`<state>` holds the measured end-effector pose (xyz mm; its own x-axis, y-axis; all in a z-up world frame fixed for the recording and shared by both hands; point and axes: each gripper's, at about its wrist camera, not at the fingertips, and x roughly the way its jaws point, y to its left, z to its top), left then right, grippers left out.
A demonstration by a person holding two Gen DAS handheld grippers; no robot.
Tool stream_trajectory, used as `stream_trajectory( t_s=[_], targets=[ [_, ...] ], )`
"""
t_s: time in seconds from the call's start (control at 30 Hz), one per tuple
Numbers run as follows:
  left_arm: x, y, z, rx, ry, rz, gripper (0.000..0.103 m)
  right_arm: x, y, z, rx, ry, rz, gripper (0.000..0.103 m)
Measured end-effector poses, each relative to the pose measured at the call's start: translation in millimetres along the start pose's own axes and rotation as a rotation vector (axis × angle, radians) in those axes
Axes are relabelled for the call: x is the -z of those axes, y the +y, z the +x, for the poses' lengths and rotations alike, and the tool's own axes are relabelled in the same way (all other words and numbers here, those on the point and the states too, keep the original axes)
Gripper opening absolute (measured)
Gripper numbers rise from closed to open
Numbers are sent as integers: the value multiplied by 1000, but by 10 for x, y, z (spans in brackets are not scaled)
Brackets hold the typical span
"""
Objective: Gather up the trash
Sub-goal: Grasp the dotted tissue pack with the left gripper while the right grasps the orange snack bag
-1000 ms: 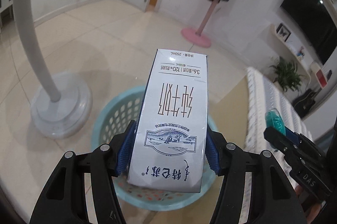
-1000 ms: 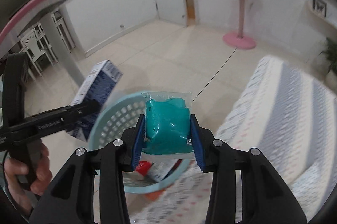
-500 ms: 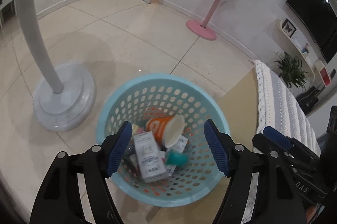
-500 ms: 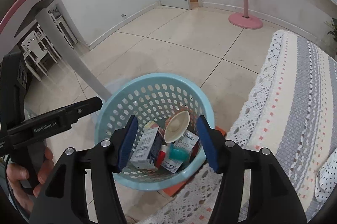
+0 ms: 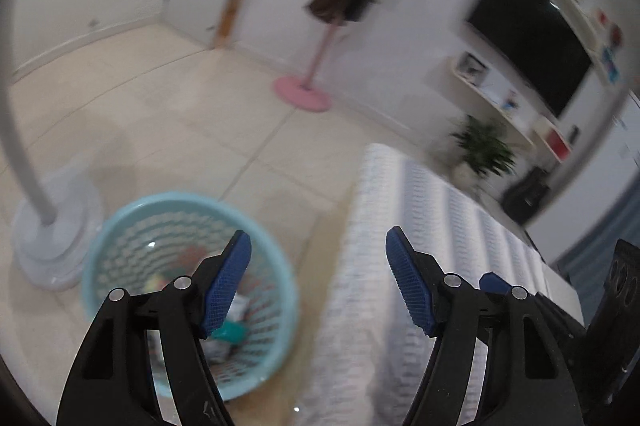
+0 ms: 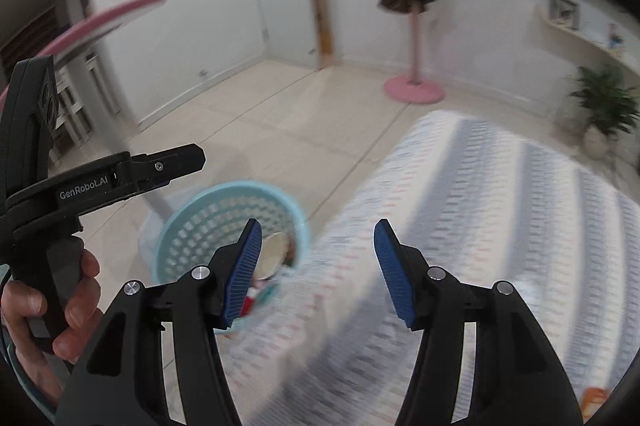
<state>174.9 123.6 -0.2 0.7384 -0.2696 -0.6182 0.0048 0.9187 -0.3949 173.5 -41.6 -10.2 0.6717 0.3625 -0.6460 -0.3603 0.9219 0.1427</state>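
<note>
The light blue perforated basket (image 5: 120, 222) stands on the tiled floor, low and left in the left wrist view. Blurred trash lies inside it, including a teal packet (image 5: 231, 333). My left gripper (image 5: 319, 238) is open and empty, above the gap between the basket and the cloth-covered table. My right gripper (image 6: 319, 226) is also open with nothing between its blue pads. It hovers over the table's edge, with the basket (image 6: 180, 226) to its left. A paper cup (image 6: 276, 249) shows inside that basket.
A striped lace cloth covers the table (image 6: 500, 218) on the right. A white pedestal base (image 5: 44, 250) stands left of the basket. A pink coat stand (image 5: 303, 94), a potted plant (image 5: 485, 151) and a wall television are further back. A hand (image 6: 36, 310) holds the left tool.
The white carton and the teal packet left the jaws and lie in the basket. Both grippers opened, then swung up and right, away from the basket toward the table.
</note>
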Motion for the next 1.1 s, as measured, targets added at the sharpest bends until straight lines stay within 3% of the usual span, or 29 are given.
stream_trajectory(
  t_s=[0.2,0.37,0.5,0.7,0.87,1.1],
  targets=[
    [203,-893,256,55,11,185,69,237,-798,-659,140,-63,89,55],
    [500,-1386,706,83,101,282,70,563,-1421,-1155,287,-85,156,55],
    [778,-1630,1130,35,180,375,71,961,-1907,-1439,369,-62,249,55],
    [1050,-1690,1555,5,276,410,70,1485,-2400,-1472,429,45,356,55],
    [1166,-1779,1713,30,324,427,70,1836,-2608,-1400,460,129,400,60],
    [1381,-2003,1692,4,318,557,71,2148,-2591,-1318,458,187,415,71]
  ],
)
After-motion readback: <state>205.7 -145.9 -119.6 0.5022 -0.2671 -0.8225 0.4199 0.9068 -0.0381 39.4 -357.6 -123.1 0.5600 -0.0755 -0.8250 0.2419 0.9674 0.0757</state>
